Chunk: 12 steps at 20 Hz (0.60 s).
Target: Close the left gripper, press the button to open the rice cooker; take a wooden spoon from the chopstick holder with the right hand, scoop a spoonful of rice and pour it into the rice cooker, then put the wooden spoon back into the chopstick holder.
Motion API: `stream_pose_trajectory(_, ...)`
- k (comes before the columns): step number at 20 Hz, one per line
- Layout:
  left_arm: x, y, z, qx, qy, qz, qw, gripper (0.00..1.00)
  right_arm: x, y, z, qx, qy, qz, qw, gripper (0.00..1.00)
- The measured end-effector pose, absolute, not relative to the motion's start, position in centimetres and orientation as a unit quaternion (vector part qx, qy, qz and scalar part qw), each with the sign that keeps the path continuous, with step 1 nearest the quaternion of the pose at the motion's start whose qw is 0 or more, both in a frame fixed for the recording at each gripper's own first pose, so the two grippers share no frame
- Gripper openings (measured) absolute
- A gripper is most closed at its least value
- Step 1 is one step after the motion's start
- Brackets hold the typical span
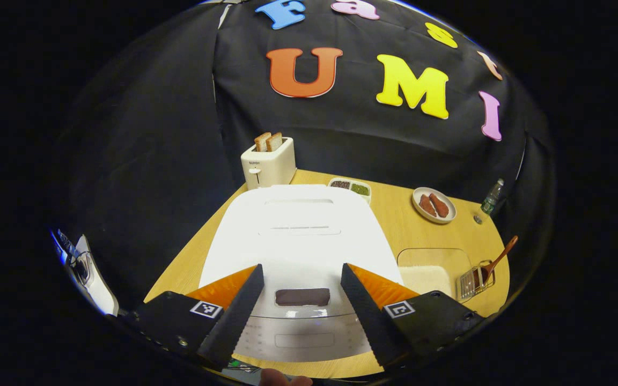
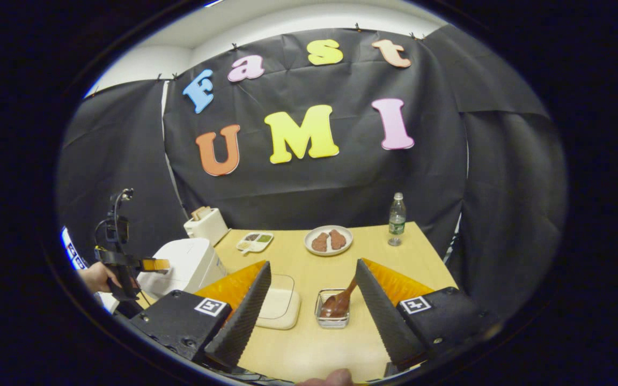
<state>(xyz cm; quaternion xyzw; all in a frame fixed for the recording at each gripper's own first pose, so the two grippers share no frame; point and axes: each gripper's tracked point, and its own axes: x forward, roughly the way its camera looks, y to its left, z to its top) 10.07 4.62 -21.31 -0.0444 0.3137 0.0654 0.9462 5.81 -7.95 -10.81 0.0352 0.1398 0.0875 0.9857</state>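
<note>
Left tongs spread, above cooker lid, shut. Right tongs spread, over counter; spoon in holder at 12 o'clock.

Your wooden table carries the white rice cooker, toaster, divided dish, plate, bottle, rice tray and chopstick holder.

Each gripper, left gripper and right gripper, has black housings with screws, square black-and-white markers, orange panels, and fingers with saw-toothed inner edges.
</note>
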Motion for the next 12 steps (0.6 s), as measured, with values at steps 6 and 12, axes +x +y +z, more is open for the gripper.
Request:
stream_pose_trajectory(6,5.5,2.1,-9.1,-0.05,0.173,0.021,0.983,0.94,1.9,-6.3,-6.4,0.009,0.085,0.056,0.995,1.0)
stream_pose_trajectory(12,-6.1,0.2,-1.2,-0.058,0.09,-0.015,0.994,0.94,-7.3,-4.0,-1.8,-0.004,0.024,0.022,0.999,1.0)
